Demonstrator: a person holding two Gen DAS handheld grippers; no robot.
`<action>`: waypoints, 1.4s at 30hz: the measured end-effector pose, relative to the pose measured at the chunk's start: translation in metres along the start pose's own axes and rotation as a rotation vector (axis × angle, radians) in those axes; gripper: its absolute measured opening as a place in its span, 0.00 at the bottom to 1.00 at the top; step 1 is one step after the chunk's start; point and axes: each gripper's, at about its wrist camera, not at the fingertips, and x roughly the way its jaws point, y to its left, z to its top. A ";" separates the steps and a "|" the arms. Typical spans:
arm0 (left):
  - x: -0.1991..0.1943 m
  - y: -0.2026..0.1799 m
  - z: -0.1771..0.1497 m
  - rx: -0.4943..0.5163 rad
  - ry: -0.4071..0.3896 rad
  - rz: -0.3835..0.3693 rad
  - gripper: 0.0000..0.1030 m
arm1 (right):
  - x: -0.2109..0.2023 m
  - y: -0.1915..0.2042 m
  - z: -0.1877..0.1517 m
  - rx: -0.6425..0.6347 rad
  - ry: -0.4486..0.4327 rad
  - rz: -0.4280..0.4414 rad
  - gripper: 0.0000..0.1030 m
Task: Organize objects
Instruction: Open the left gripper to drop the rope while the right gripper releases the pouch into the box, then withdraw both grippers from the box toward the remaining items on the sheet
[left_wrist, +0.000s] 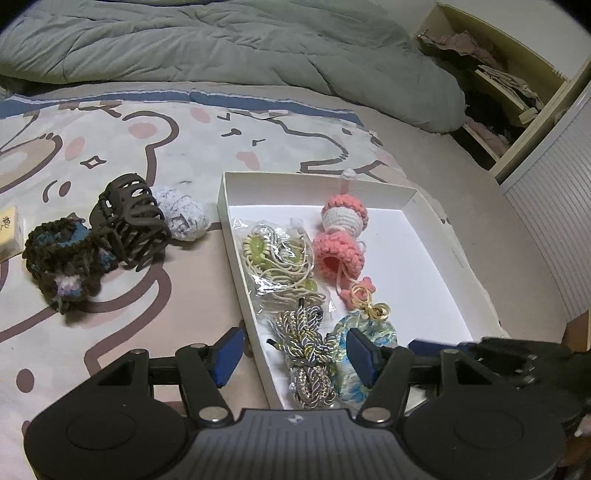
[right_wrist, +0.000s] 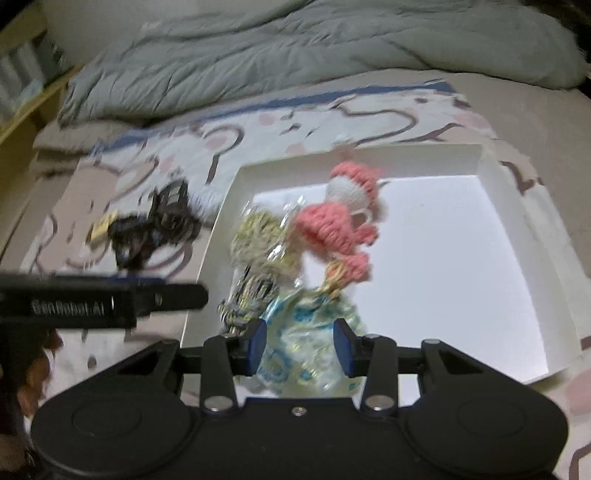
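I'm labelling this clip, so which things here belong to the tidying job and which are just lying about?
Job: white box; inside it, pink crochet charm, bagged hair ties, braided cord, blue-green scrunchie; outside it, hair clip, dark scrunchie, grey scrunchie.

Lying about: duvet, bedsheet, shelf, small card.

White box (left_wrist: 436, 236) on bed holds pink crochet charm (left_wrist: 341, 236), bagged hair ties (left_wrist: 277, 258), braided cord (left_wrist: 306, 354), blue-patterned scrunchie (left_wrist: 347, 369). Outside, left: dark claw clip (left_wrist: 129, 221), dark knit scrunchie (left_wrist: 61, 258), grey-white scrunchie (left_wrist: 183, 214).
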 end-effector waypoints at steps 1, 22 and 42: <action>0.000 0.000 0.000 0.003 0.001 0.002 0.60 | 0.004 0.003 -0.001 -0.012 0.014 0.000 0.40; -0.017 -0.006 0.001 0.098 -0.025 0.049 0.60 | -0.011 0.002 0.001 -0.041 -0.030 -0.086 0.40; -0.062 -0.008 0.001 0.175 -0.124 0.074 0.81 | -0.074 -0.015 -0.001 0.058 -0.251 -0.184 0.85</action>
